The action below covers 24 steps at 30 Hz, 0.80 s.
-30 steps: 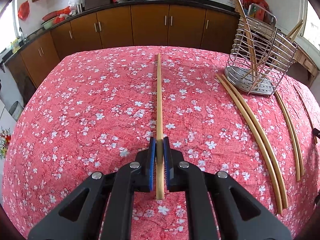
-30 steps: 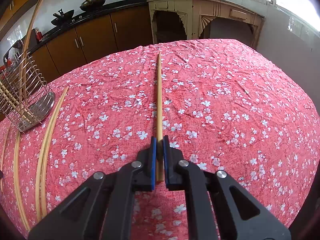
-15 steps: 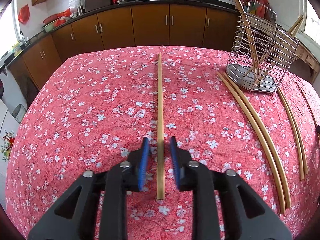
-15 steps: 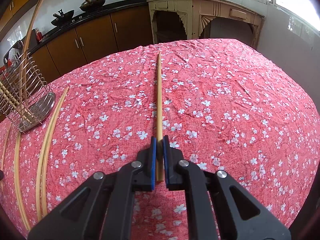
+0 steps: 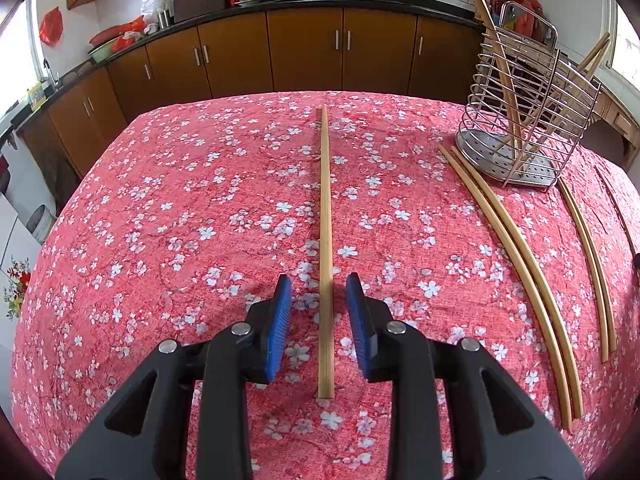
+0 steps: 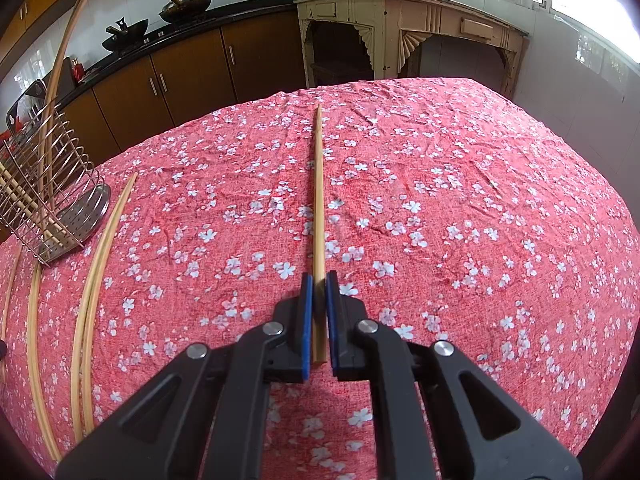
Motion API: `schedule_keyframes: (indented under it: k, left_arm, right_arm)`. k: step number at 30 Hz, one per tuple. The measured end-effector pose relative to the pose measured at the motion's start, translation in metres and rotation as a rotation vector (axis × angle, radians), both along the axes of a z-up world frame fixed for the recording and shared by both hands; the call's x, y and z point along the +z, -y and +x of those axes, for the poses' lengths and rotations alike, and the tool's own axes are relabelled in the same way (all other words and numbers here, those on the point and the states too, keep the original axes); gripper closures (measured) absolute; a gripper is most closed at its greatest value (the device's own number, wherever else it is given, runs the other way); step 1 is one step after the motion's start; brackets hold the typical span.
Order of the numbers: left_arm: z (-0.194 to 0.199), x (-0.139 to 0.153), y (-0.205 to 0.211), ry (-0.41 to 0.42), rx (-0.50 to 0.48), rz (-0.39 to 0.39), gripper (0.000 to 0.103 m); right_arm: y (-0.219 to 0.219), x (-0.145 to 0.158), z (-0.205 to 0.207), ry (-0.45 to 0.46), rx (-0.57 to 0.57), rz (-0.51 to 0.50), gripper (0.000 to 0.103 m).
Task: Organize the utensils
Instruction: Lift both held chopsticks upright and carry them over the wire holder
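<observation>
A single bamboo chopstick (image 5: 325, 200) lies flat on the red flowered tablecloth (image 5: 180, 220), running away from the camera. My left gripper (image 5: 319, 280) is open around its near end, with the blue pads (image 5: 280, 320) standing clear of the wood on both sides. In the right wrist view my right gripper (image 6: 319, 278) is shut on another bamboo chopstick (image 6: 319, 184), which points forward over the cloth. A wire utensil holder (image 5: 524, 128) with several chopsticks leaning in it stands at the far right; in the right wrist view the holder (image 6: 48, 200) is at the left.
A pair of chopsticks (image 5: 516, 256) lies on the cloth right of my left gripper, and another pair (image 5: 592, 256) lies further right. The right wrist view shows loose chopsticks (image 6: 100, 248) at the left. Brown kitchen cabinets (image 5: 304, 52) stand behind the table.
My left gripper's jaws have parted and let go of the chopstick, which now lies free between the pads. The right gripper stays clamped on its chopstick and has not moved.
</observation>
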<state>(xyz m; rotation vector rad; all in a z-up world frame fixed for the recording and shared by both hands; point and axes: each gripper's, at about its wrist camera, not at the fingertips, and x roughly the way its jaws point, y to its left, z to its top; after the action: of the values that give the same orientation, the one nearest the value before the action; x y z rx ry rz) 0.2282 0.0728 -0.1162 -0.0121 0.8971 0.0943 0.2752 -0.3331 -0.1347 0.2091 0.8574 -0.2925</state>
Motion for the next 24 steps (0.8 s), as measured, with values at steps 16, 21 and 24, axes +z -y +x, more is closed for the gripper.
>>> schedule_keyframes:
  k: [16, 21, 24]
  left_arm:
    - [-0.031, 0.006, 0.003, 0.026, -0.063, -0.041, 0.096]
    - [-0.045, 0.036, -0.005, 0.124, -0.077, -0.055, 0.096]
    - [-0.051, 0.057, -0.009, 0.195, -0.080, -0.063, 0.096]
  right_arm:
    - [-0.006, 0.020, -0.020, 0.105, 0.017, -0.076, 0.096]
    - [-0.008, 0.056, -0.039, 0.224, 0.022, -0.119, 0.096]
    - [-0.008, 0.071, -0.047, 0.275, 0.025, -0.132, 0.096]
